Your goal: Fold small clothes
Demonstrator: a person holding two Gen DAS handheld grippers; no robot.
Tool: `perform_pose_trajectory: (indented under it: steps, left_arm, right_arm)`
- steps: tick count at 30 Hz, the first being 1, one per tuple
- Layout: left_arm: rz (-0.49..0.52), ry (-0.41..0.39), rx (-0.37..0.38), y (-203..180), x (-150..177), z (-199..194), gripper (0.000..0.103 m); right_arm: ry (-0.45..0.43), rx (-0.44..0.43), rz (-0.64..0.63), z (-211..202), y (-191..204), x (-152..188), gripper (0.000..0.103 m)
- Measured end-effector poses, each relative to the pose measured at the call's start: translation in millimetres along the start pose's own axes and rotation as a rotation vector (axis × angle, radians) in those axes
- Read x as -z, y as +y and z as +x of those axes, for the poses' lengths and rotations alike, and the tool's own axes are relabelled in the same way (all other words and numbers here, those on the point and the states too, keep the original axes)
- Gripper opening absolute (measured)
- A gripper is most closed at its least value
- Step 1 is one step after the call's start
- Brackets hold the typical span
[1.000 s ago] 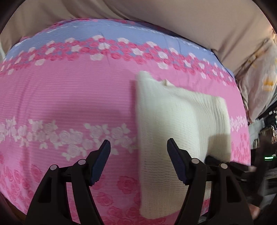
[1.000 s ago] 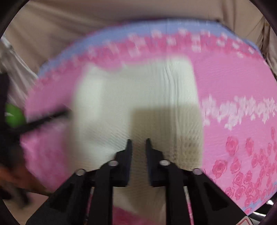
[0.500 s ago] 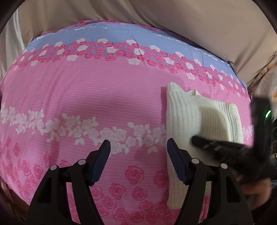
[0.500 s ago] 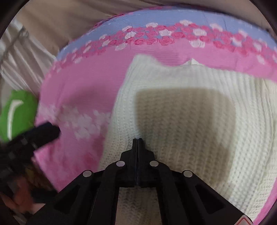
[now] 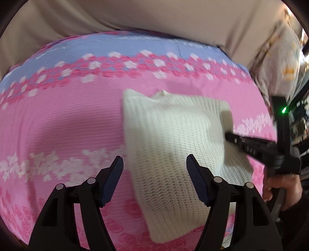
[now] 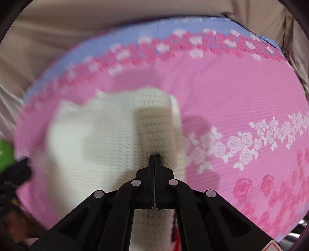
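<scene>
**Right edge of the knit pinched and lifted for the fold**

Cream knit garment (image 5: pixel 173 146), partly folded, lying on the pink rose-print bedspread (image 5: pixel 58 119), toward its right half in the left wrist view, neckline end toward the blue floral band. Right-hand edge raised off the bed: a strip of knit standing up in front of the right gripper (image 6: pixel 154 156), jaws pressed together on it with no gap showing. Same gripper seen from the left wrist camera as a dark bar reaching in over the garment's right edge (image 5: pixel 229 138), a hand (image 5: pixel 280 185) on its handle. Left gripper (image 5: pixel 154 170) hovering above the near-left part of the knit, jaws spread wide, nothing between them, no contact with the cloth evident. Beige bedding (image 5: pixel 154 17) beyond the bedspread; a patterned cloth (image 5: pixel 280 63) at far right.

Likely step: carrying the pinched edge across to the left to lay one side over the other. Worth doing well by:

- keeping the lift low, so the loose knit drapes rather than drags the whole piece along;
- travelling square to the left edge, so the sides line up;
- if the base layer creeps, bringing the open left jaws down as an anchor near the left edge;
- releasing only once the edge rests flat, then smoothing any ridge.

Soft open knit: probable stretch and snagging under a hard pull.
</scene>
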State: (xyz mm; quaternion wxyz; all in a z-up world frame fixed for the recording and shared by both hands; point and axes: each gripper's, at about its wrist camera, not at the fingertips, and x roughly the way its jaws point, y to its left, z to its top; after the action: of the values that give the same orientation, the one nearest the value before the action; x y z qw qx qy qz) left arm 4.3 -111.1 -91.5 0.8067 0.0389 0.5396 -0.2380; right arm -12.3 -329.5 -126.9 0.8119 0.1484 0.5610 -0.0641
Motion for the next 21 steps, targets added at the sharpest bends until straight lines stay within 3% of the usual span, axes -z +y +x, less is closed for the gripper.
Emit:
perform_pose_trajectory:
  steps: [5, 7, 10, 14, 16, 18, 21]
  left_arm:
    - [-0.005, 0.032, -0.004, -13.4, 3.8, 15.0, 0.065]
    - [-0.011, 0.029, -0.01, -13.6, 5.8, 14.0, 0.066]
    - [-0.038, 0.035, -0.013, -8.9, 8.8, 13.6, 0.066]
    - [-0.071, 0.042, 0.001, -7.0, 14.9, 10.7, 0.065]
    - [-0.081, 0.034, 0.009, -7.8, 18.9, 7.6, 0.066]
    - [-0.082, 0.044, -0.003, -9.5, 22.2, 10.6, 0.065]
    - [-0.06, 0.058, -0.063, -15.5, 25.7, 21.1, 0.067]
  right_arm:
    - [-0.033, -0.108, 0.113, -48.3, -15.3, 6.9, 0.003]
    - [-0.027, -0.143, 0.139, -70.4, -17.4, 29.8, 0.013]
    - [0.059, -0.204, 0.166, -77.4, -16.5, 65.2, 0.039]
    - [0.129, -0.318, 0.175, -64.3, -2.8, 86.4, 0.044]
    - [0.148, -0.324, 0.161, -55.5, 4.3, 90.5, 0.044]
    - [0.137, -0.302, 0.13, -49.7, 6.5, 89.1, 0.012]
    - [0.028, -0.342, 0.22, -72.4, -22.5, 81.4, 0.01]
